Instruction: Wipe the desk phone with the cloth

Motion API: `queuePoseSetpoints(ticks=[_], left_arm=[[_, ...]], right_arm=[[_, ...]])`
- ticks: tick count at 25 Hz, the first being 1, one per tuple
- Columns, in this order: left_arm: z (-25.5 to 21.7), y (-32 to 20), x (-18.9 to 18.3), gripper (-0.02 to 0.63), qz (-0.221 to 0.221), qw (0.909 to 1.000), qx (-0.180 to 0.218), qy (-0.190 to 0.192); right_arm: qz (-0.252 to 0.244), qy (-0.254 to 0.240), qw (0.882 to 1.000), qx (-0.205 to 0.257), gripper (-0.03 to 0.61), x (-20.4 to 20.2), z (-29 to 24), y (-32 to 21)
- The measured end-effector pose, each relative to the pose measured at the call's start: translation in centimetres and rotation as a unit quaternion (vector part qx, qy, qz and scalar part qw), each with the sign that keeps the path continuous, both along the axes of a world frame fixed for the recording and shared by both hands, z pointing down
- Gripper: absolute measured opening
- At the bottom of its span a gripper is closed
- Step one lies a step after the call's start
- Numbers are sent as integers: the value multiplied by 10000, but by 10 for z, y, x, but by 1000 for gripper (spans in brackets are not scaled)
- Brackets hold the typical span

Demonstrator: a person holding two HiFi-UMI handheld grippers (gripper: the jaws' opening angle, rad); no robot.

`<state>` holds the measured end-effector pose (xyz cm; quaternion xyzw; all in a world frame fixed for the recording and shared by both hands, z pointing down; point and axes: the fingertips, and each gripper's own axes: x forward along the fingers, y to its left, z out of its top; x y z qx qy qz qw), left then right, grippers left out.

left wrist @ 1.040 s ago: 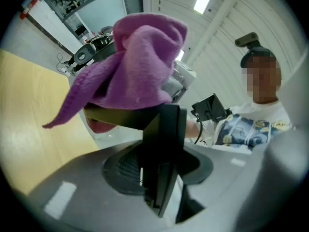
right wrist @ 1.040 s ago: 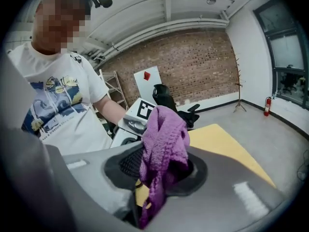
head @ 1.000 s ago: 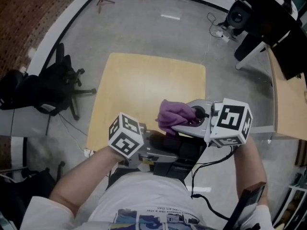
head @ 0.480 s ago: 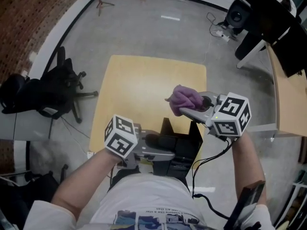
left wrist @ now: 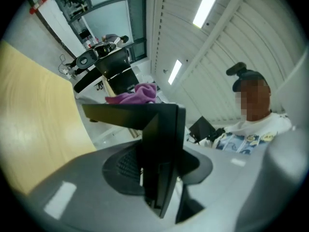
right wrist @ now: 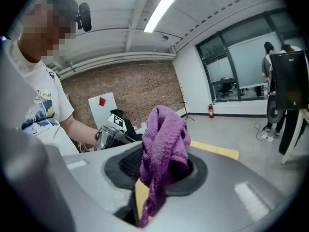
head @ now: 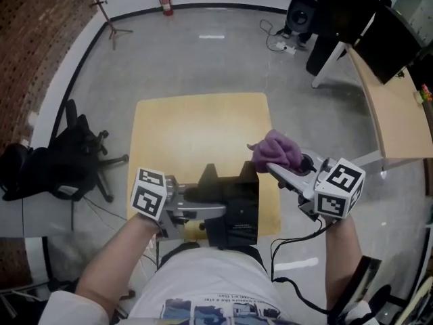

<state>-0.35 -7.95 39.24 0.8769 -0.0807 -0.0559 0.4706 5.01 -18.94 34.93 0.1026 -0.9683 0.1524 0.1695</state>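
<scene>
My left gripper (head: pixel 214 212) is shut on the black desk phone (head: pixel 233 208) and holds it over the near edge of the yellow wooden table (head: pixel 189 131). In the left gripper view a thin black panel of the phone (left wrist: pixel 161 149) stands clamped between the jaws of the left gripper (left wrist: pixel 155 180). My right gripper (head: pixel 272 166) is shut on a bunched purple cloth (head: pixel 277 151), which hovers at the phone's far right corner. In the right gripper view the cloth (right wrist: pixel 164 144) hangs from the right gripper (right wrist: pixel 157 180), with the left gripper's marker cube (right wrist: pixel 117 123) behind it.
A black office chair (head: pixel 71 154) stands left of the table on the grey floor. Another desk (head: pixel 389 107) and dark equipment (head: pixel 325 12) are at the far right. A black cable (head: pixel 291 239) trails by my right arm. A person (right wrist: pixel 267 57) stands far off by the windows.
The right gripper carried the cloth off the phone's top to its right corner. The left gripper shifted with the phone. The head view swung, so the table sits lower and more centred.
</scene>
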Motion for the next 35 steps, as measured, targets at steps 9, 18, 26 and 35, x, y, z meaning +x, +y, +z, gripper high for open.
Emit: queuePoseSetpoints(ticks=[9,18,26,35], left_arm=[[-1,-5,-17,181,-7,9993,-160,340],[0,-8,-35,181,-13,9984,-352,452],[-3,-4,-41,181,265,9979,-358,478],[-10,19,-34,181,730,9952,-325,573]], right_arm=[[223,-545,9961,-653,107,-2,20,59],[192,-353,9937,-1041,106,0,52,118],[-54,74,9937,-1121,106,7,65,146],[-178,227,9972,-690,104,-32,65,120]])
